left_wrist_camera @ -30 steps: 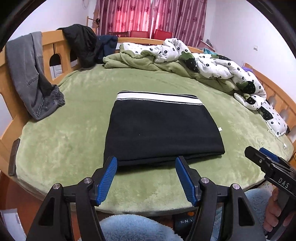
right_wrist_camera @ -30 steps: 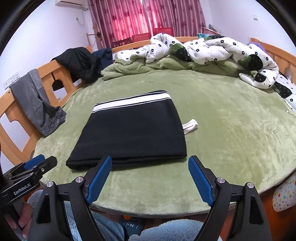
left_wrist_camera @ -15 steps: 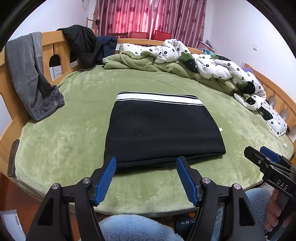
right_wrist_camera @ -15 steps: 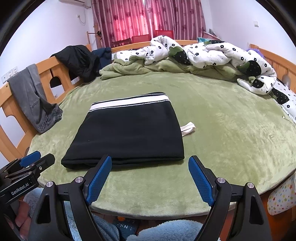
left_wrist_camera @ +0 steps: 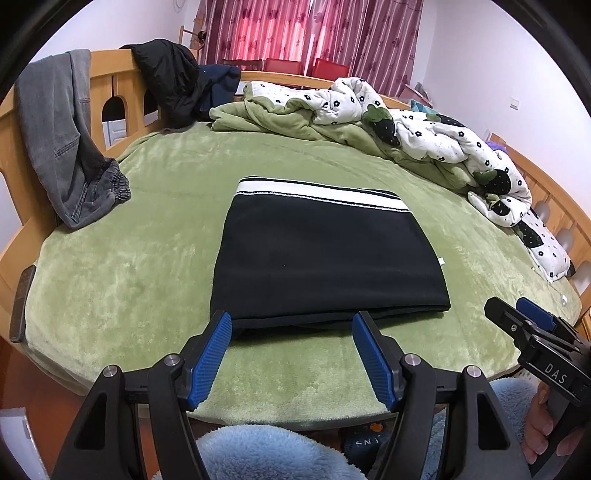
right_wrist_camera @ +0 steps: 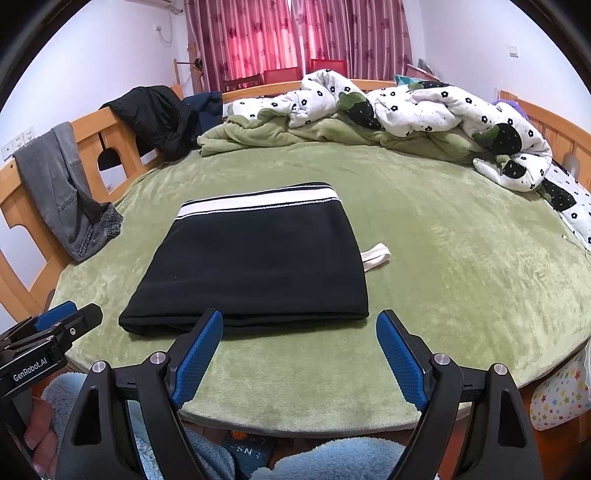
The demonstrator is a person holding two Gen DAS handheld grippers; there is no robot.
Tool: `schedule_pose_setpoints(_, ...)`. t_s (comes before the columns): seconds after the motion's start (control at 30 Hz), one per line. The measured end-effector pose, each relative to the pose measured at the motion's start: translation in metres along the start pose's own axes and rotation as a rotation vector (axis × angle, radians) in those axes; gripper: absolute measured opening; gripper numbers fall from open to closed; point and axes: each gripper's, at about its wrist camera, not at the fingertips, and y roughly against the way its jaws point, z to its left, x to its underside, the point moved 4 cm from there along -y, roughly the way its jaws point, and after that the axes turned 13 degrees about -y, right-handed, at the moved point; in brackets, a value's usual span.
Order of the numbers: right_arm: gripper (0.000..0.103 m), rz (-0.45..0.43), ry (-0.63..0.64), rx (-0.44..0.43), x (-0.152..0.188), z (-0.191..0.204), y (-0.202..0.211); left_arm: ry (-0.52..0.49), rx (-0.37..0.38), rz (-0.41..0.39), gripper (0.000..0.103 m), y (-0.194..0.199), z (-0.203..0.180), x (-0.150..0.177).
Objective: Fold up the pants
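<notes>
The black pants lie folded in a neat rectangle on the green bed, and both the left gripper and right gripper hover spread and empty, so the fold looks finished.

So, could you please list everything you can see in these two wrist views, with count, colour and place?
folded pants: one, black with a white waistband stripe, flat in the middle of the bed
drawstring: one, white, poking out at the pants' right edge
bed cover: one, green plush, under the pants
quilt: one, white with black flowers, green lining, bunched along the far side
jeans: one pair, grey, draped over the left rail
jacket: one, black, hung on the rail's far corner
bed frame: one, light wood
curtains: dark pink, back wall
left gripper: black with blue pads, open, empty, just before the pants' near edge
right gripper: same colours, open, empty
</notes>
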Motion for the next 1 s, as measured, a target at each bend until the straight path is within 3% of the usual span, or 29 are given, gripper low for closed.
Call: schedule_pose_setpoints(1.0,0.084,0.002,-0.004,-0.002,0.0001,-0.001,0.0001,0.004,0.003,-0.001,0.068,-0.0001,0.0016,0.0007)
